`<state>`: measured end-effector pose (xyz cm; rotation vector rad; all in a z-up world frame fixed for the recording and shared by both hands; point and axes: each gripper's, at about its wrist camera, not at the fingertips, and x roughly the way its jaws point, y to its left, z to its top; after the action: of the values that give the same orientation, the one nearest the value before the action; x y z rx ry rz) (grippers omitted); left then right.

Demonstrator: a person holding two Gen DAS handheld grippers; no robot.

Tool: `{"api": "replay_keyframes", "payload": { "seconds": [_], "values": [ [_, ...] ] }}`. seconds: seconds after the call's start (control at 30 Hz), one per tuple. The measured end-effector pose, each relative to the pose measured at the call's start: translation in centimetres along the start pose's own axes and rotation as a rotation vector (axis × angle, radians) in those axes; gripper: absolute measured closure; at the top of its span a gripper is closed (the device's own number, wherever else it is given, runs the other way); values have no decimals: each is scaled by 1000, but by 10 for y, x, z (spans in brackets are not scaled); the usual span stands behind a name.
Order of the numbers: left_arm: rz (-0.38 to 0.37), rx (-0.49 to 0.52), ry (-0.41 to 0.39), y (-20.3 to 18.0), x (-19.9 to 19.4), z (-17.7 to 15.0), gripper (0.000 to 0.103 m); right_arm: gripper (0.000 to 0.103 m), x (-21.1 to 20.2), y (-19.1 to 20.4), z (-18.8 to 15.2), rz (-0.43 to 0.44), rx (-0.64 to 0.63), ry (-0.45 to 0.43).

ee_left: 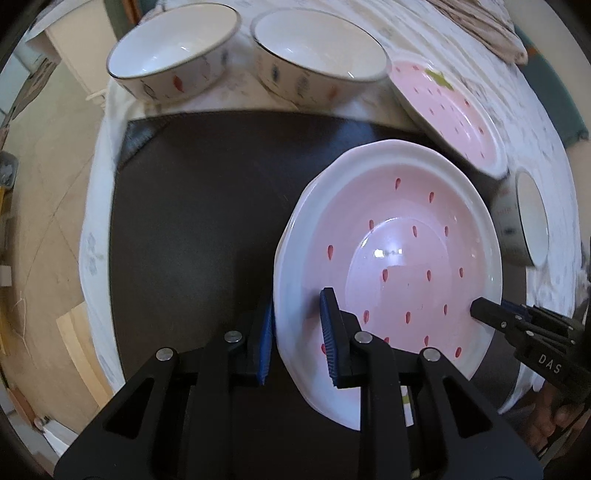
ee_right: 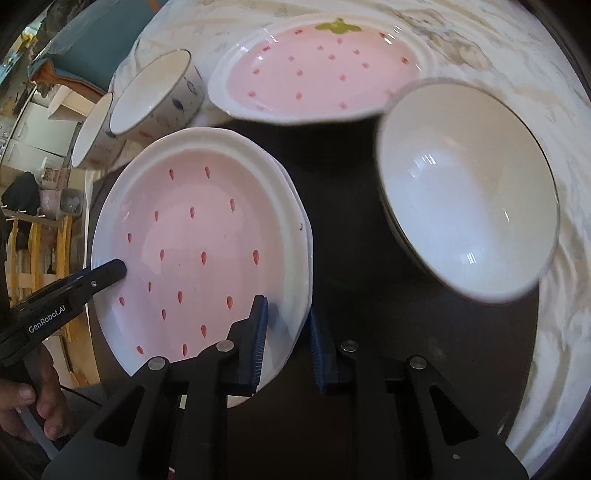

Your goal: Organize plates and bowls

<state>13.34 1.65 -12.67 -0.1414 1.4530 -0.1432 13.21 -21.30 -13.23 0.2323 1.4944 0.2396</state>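
both grippers, left (ee_left: 301, 332) and right (ee_right: 286, 338), straddled opposite plate (ee_left: 388, 258) rims, jaws apart; bare mat (ee_left: 192, 229) beside.

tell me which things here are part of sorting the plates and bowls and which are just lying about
Job: strawberry plate stack straddled by the left gripper and right gripper; second strawberry plate; near white bowl; two patterned bowls.

Lying about: dark mat; folded cloth; marbled tablecloth.
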Motion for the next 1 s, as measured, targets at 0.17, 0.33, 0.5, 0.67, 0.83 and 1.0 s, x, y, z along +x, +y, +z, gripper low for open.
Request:
{"api": "replay_keyframes", "payload": {
  "seconds": [0.17, 0.33, 0.5, 0.67, 0.83, 1.0],
  "values": [
    [-10, 45, 21, -16, 2, -16, 83, 79, -7, -15, -23, -5, 2, 13],
    [8, 28, 58, -23, 1, -35, 83, 79, -12, -26, -44, -8, -6, 20],
    [21, 5, 58, -26, 0, -44, 82, 79, -13, -21, -57, -38, -24, -1],
    [-2, -1, 78, -21, 2, -39, 81, 79, -10, -22, -54, -29, -18, -1],
    [23, -23, 95, -12, -5, -44, 67, 79, -12, -24, -54, -14, -2, -7],
    [32, -54, -5, -10, -35, -55, 56, 77, -37, -26, -65, -21, -10, -79]
  ]
}}
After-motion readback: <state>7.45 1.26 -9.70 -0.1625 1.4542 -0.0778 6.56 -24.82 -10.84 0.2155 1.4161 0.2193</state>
